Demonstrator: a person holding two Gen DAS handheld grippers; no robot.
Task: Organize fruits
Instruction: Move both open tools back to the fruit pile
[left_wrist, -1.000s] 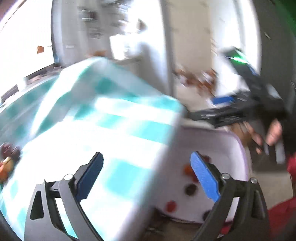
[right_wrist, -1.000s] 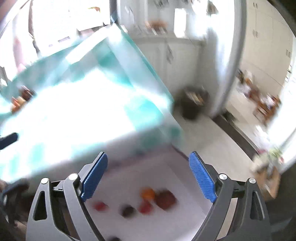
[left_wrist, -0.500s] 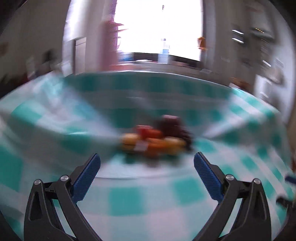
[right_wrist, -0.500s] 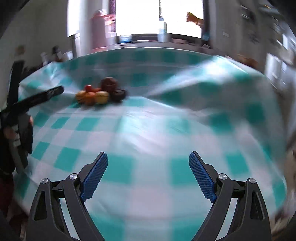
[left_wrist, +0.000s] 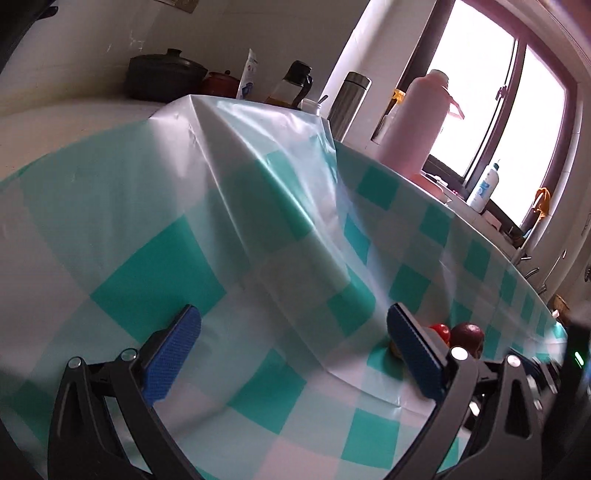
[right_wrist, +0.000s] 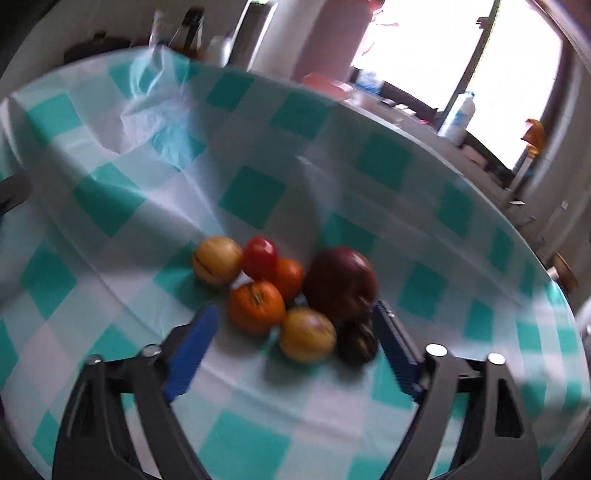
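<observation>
Seven small round fruits (right_wrist: 284, 295), yellow, red, orange and dark, lie heaped on the teal-checked plastic-covered counter (right_wrist: 251, 195), none visibly sorted. The right claw (right_wrist: 291, 343), which has just been closing, brackets the nearest ones without gripping. The left claw (left_wrist: 291, 350) gapes empty beside them.

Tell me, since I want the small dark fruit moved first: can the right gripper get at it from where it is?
Probably yes. The right gripper has open jaws that have just been closing, and the small dark fruit lies near its right pad. But the yellow fruit touches it, so both might get caught.
</observation>
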